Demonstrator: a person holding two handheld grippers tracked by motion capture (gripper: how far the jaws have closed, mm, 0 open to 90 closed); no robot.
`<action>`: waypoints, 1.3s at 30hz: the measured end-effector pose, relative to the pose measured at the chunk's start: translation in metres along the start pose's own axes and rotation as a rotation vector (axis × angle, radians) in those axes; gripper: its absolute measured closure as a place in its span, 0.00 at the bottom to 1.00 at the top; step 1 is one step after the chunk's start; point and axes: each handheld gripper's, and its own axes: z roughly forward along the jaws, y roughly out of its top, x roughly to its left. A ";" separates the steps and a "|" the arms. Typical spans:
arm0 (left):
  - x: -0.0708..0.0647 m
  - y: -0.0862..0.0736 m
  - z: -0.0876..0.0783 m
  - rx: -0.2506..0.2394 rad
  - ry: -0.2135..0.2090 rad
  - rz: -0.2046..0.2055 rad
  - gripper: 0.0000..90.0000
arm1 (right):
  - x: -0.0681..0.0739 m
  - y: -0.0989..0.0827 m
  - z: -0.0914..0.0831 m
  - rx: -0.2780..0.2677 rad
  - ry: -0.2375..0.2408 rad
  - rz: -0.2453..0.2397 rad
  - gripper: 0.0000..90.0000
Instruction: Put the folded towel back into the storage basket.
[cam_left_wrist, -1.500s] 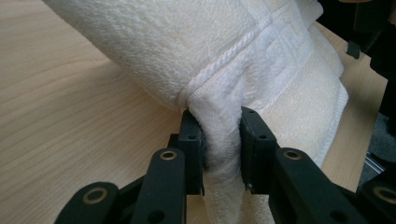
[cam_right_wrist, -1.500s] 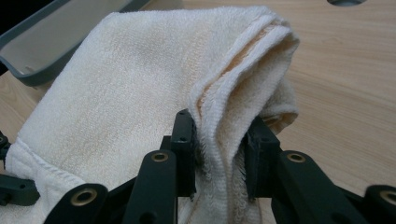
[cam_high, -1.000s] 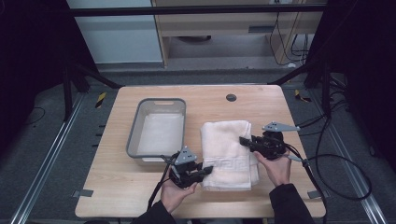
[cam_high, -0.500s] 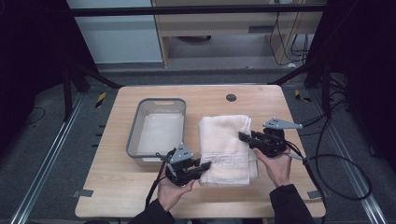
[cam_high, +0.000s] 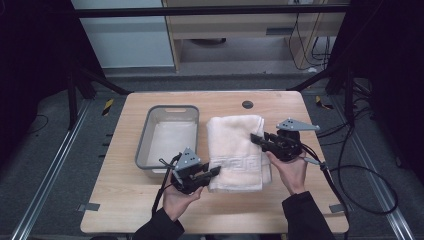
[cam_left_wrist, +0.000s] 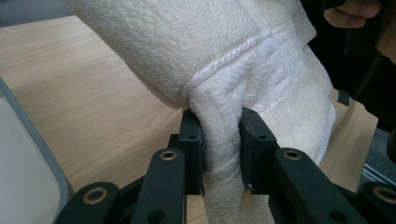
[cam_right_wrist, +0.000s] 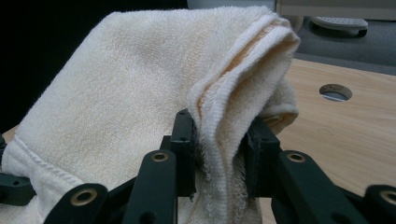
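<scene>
A cream folded towel lies on the wooden table, to the right of a grey tray. My left gripper is at the towel's near left corner, shut on its edge; in the left gripper view the towel is pinched between the jaws of that gripper. My right gripper is at the towel's right side, shut on a fold of the towel, which bunches between the jaws of that gripper.
A grey tray stands left of the towel, with a pale lining inside. A round hole is set in the table near its far edge. Cables trail off the right side. Shelving stands behind the table.
The left gripper has moved up and right along the towel's near left corner. The right gripper has shifted slightly left and away, lifting the towel's right edge.
</scene>
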 end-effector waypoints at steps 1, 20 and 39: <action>0.002 0.001 -0.001 -0.004 0.003 0.000 0.81 | 0.000 0.001 0.001 -0.001 0.000 0.000 0.77; 0.021 0.019 -0.028 -0.069 0.029 -0.023 0.81 | 0.014 0.031 0.015 -0.043 0.019 -0.001 0.77; 0.039 0.026 -0.051 -0.114 0.084 -0.047 0.81 | 0.036 0.060 0.035 -0.051 0.020 -0.044 0.77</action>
